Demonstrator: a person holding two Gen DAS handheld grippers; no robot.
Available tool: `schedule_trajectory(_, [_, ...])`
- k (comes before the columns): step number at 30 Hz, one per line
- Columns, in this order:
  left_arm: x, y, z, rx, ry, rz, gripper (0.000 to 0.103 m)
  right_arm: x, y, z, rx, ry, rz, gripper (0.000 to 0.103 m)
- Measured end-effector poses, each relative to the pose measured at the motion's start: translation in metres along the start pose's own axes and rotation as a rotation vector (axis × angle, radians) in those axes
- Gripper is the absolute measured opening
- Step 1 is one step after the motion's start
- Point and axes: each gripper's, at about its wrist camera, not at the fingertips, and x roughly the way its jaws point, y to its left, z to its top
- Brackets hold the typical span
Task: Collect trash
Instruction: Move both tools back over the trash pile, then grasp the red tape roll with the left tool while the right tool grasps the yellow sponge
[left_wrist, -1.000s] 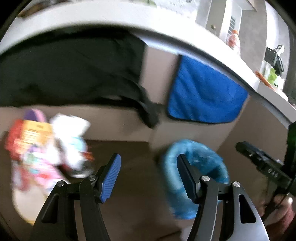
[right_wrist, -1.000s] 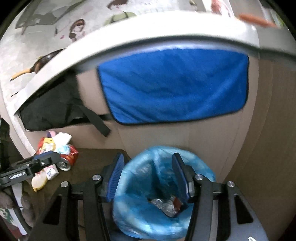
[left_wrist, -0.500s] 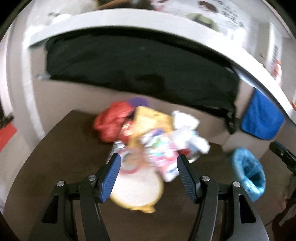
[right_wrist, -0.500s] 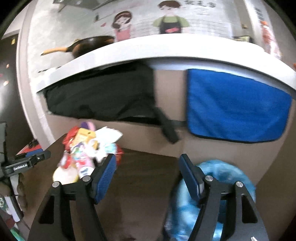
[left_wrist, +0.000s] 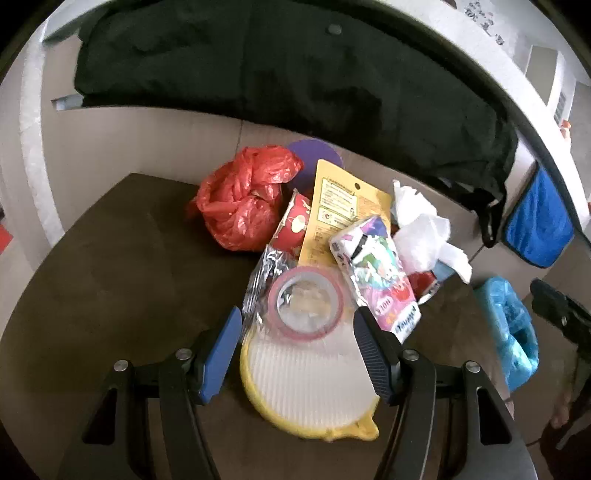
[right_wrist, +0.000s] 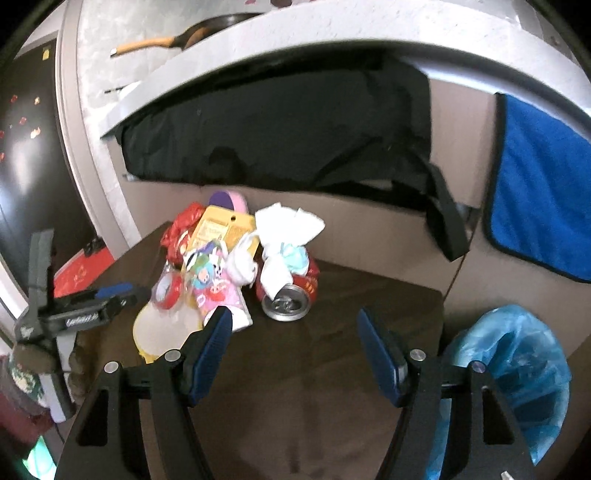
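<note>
A: Big things first pls. What is cut off or hard to see?

B: The dark table is cut by the frame at the bottom. The black cloth hangs under the counter, its top is hidden. The blue towel is cut at the right edge. The bin w/ blue bag stands beside the table, right of it, partly behind the right gripper; its inside I cannot make out.

A: And the trash?

B: One pile at the back of the table: red bag, white-yellow lid, yellow card, white tissue, colourful pack, tape roll, can. Much overlaps, so lower pieces are hidden.

A: Jaws?

B: Left gripper is wide apart, holding nothing; tape roll and lid sit between its fingers in the view, no contact visible. Right one is also spread, empty, over bare table.

A: Diff vs. a second ago?

B: Both views faced the bin then; now both face the pile. Right jaws are wider than before.
</note>
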Motion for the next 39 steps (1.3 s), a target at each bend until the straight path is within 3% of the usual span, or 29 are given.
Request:
schedule_trajectory(6, [0.031, 0.000, 0.011, -0.012, 0.075, -0.017, 0.064, 0.013, 0.000, -0.008, 0.002, 0.047, 0.017, 0.067])
schedule_trajectory(12, [0.043, -0.005, 0.010, -0.004, 0.104, 0.038, 0.063, 0.022, 0.001, -0.014, 0.007, 0.076, 0.020, 0.067])
schedule_trajectory(14, [0.039, -0.003, 0.010, -0.022, 0.099, 0.042, 0.056, 0.023, 0.004, -0.015, 0.000, 0.081, 0.019, 0.067])
schedule_trajectory(26, [-0.040, 0.003, 0.005, -0.042, -0.037, 0.057, 0.054, 0.024, 0.020, -0.017, -0.037, 0.092, 0.049, 0.067])
schedule_trajectory(32, [-0.074, 0.015, -0.005, -0.057, -0.069, 0.065, 0.054, 0.032, 0.043, -0.016, -0.086, 0.105, 0.132, 0.067])
schedule_trajectory(39, [-0.106, 0.037, -0.011, -0.073, -0.125, 0.136, 0.054, 0.059, 0.090, -0.022, -0.164, 0.199, 0.288, 0.067])
